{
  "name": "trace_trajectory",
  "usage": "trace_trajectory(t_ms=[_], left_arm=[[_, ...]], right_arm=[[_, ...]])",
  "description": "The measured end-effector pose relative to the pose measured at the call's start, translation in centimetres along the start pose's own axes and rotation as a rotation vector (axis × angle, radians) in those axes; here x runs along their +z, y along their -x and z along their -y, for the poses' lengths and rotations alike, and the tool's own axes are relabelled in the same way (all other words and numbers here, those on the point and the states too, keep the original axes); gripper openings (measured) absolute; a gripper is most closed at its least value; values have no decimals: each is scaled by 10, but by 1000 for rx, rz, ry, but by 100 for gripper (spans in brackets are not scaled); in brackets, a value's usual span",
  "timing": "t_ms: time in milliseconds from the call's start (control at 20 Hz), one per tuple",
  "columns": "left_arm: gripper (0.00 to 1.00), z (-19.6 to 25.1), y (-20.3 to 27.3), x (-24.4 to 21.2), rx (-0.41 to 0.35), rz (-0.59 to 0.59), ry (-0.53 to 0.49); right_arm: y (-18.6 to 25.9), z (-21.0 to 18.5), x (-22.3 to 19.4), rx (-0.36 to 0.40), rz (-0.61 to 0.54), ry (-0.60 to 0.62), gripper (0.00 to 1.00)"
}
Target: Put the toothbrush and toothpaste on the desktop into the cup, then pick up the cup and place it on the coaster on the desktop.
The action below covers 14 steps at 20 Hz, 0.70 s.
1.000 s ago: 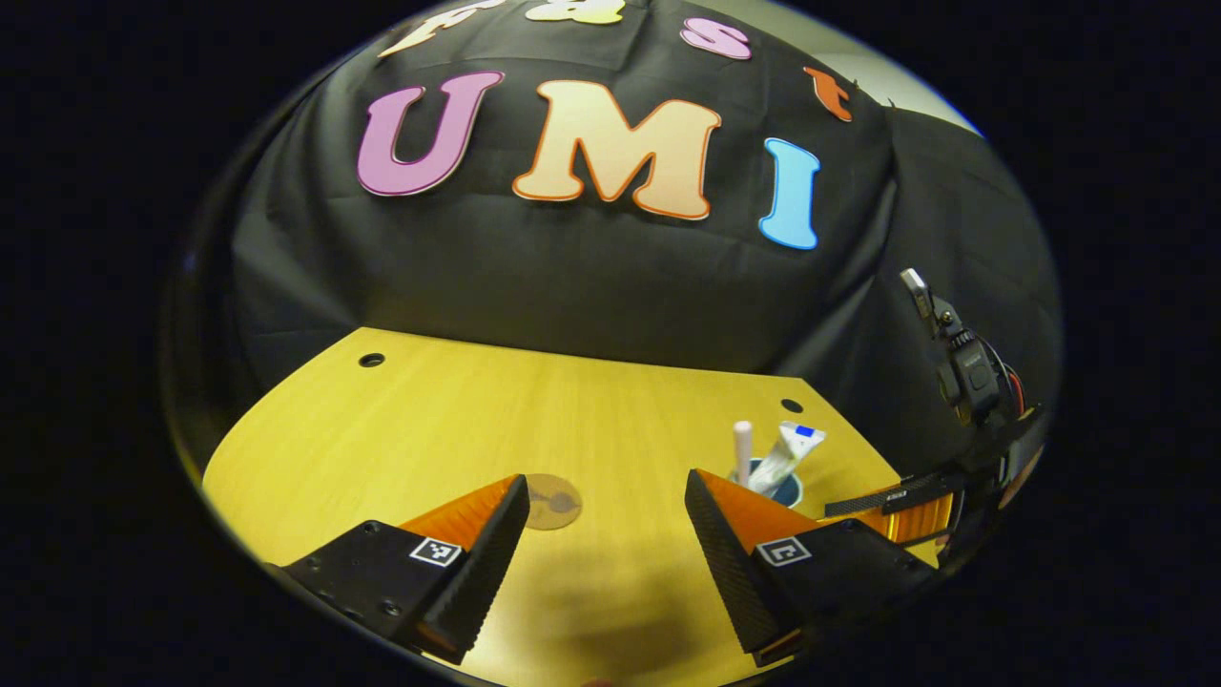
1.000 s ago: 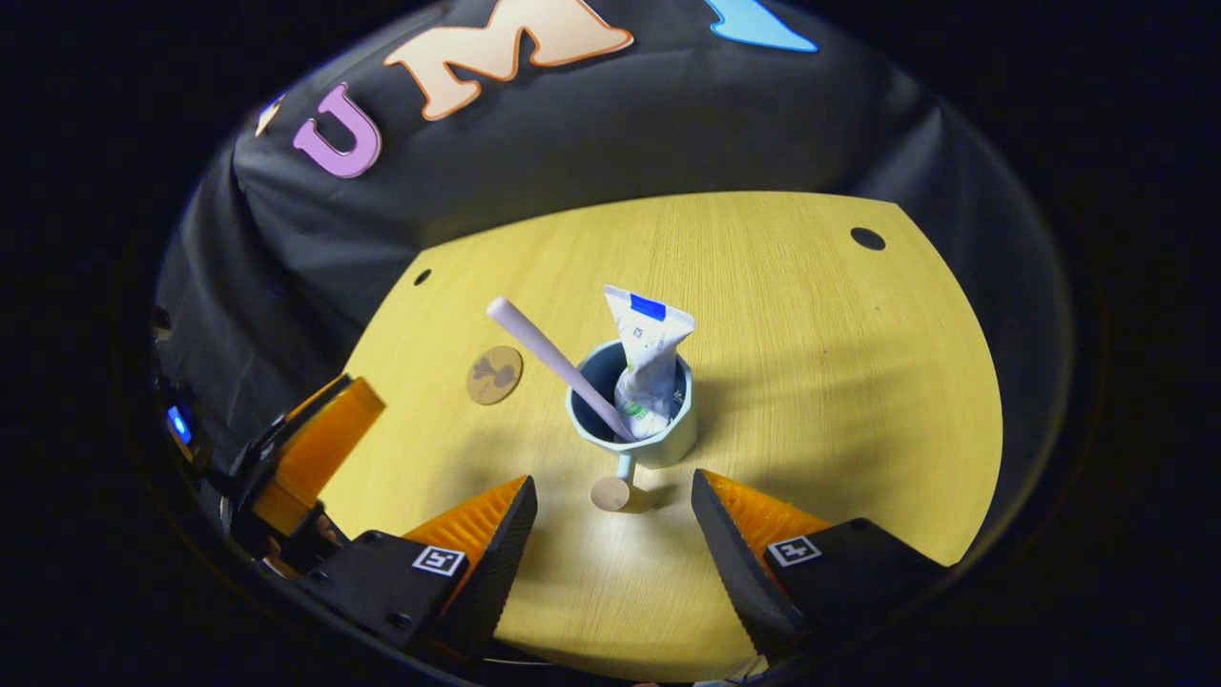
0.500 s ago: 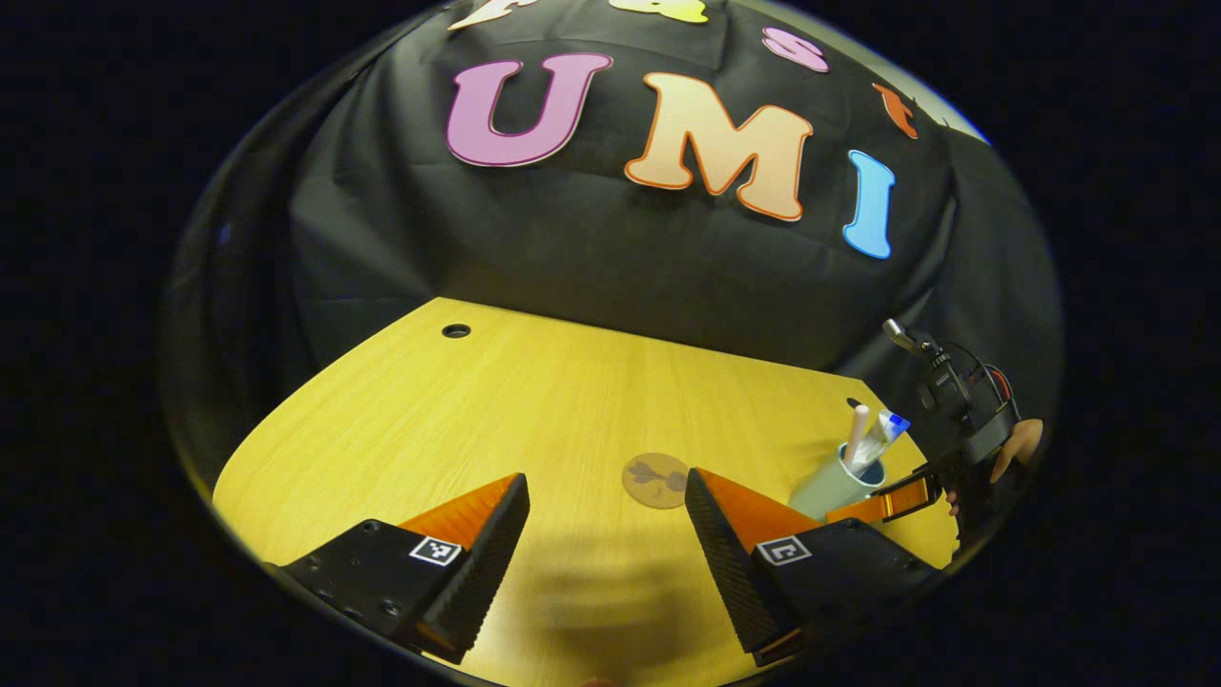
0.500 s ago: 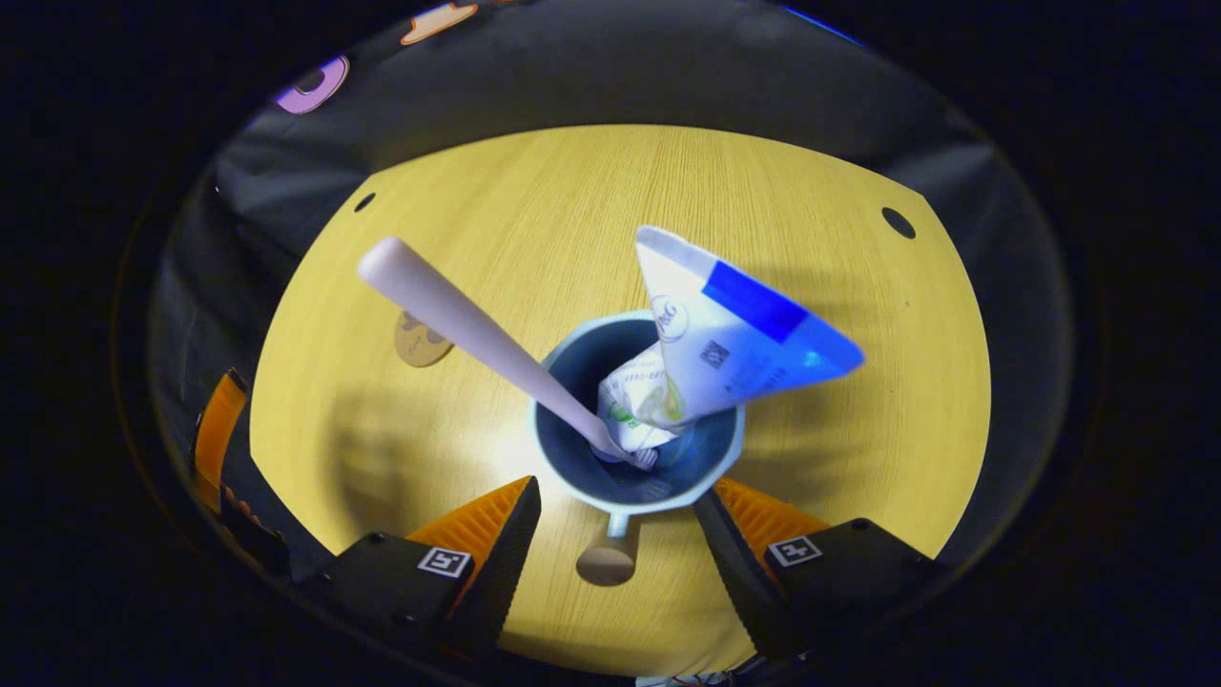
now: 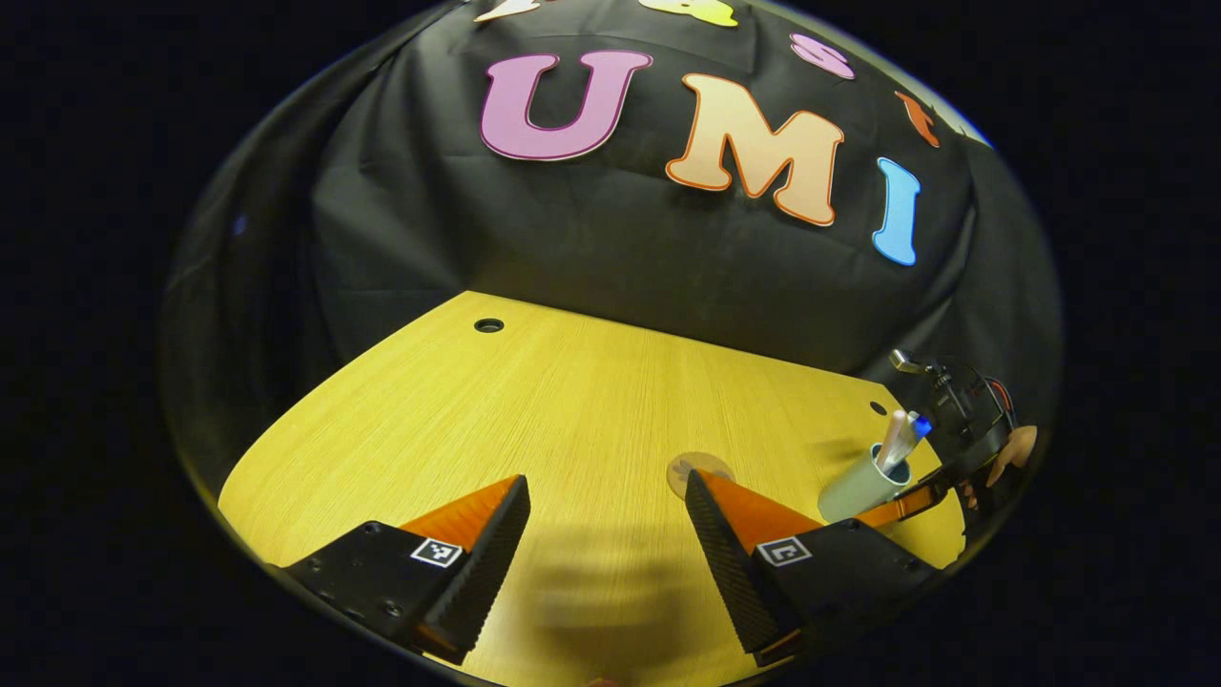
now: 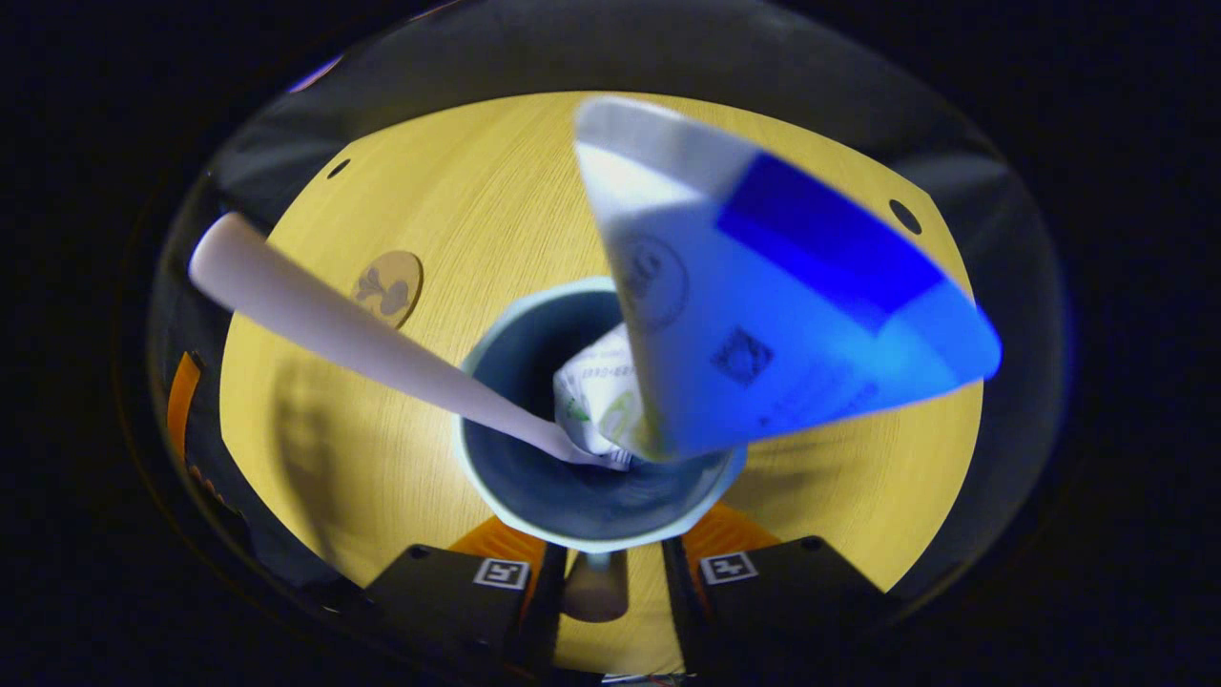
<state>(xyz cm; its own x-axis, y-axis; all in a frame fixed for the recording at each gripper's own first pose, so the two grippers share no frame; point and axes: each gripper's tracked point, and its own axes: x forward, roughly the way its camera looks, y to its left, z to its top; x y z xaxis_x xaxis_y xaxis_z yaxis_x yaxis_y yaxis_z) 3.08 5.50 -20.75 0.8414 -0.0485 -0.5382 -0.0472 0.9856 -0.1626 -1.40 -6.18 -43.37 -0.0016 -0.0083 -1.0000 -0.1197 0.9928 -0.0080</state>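
Observation:
A pale blue cup (image 6: 496,491) with a dark inside holds a white toothbrush (image 6: 334,324), leaning left, and a white and blue toothpaste tube (image 6: 782,305). My right gripper (image 6: 596,568) is shut on the cup's short wooden-tipped handle (image 6: 593,592), one finger on each side. The round brown coaster (image 6: 388,286) lies on the desk to the cup's far left. In the left gripper view my left gripper (image 5: 608,544) hangs open above the desk with nothing in it. There the coaster (image 5: 701,465) peeks out behind its right finger, and the cup (image 5: 858,489) stands at far right.
The yellow wooden desk (image 5: 534,410) has cable holes near its far corners (image 5: 488,325) (image 5: 877,407). Black cloth walls close it in behind. A hand (image 5: 1016,447) holds the right gripper at the desk's right end. The left gripper's orange finger (image 6: 181,401) shows at the left rim.
My right gripper moved in on the cup and shut on its handle. My left gripper swung left, so the coaster and cup slid right in its view.

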Motion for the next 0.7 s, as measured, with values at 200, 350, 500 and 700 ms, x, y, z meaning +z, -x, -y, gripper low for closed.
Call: trace_trajectory(t_ms=[200, 350, 500, 700], left_arm=[[95, 1, -4, 3, -20, 1, -7], [95, -2, -5, 5, -29, 6, -13], [95, -10, -5, 6, -33, 2, -8], [95, -27, -5, 8, -33, 0, 0]], right_arm=[[-1, -5, 4, 8, 25, 19, 28], [8, -12, 15, 48, 60, 9, 31], [11, -8, 16, 62, 86, 28, 27], [10, -8, 18, 88, 107, 56, 31]])
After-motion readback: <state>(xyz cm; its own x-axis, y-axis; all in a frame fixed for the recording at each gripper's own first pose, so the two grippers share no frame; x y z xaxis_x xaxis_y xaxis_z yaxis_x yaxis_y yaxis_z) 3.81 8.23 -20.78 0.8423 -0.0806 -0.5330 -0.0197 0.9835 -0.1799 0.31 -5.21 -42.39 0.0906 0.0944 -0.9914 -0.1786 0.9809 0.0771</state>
